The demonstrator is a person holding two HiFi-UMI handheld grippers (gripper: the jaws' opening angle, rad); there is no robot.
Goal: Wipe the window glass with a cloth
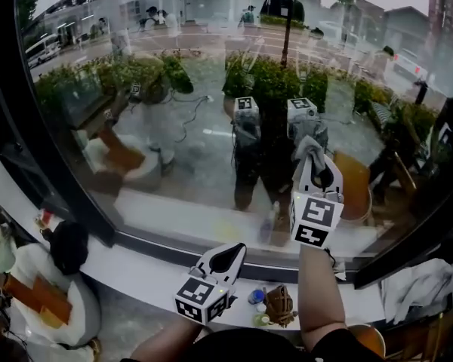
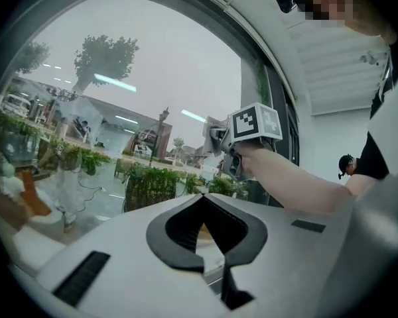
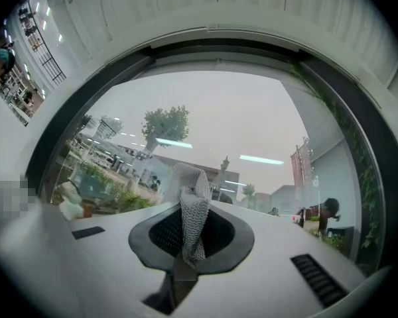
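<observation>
- Wiping looks barely begun: right claw (image 1: 317, 173) pinched tight on crumpled grey mesh cloth (image 1: 308, 148), held high near large window glass (image 1: 196, 127), contact unclear
- Closed, empty left claw (image 1: 225, 259) sits low over white sill (image 1: 136, 266)
- Next: press cloth flat, sweep sideways
</observation>
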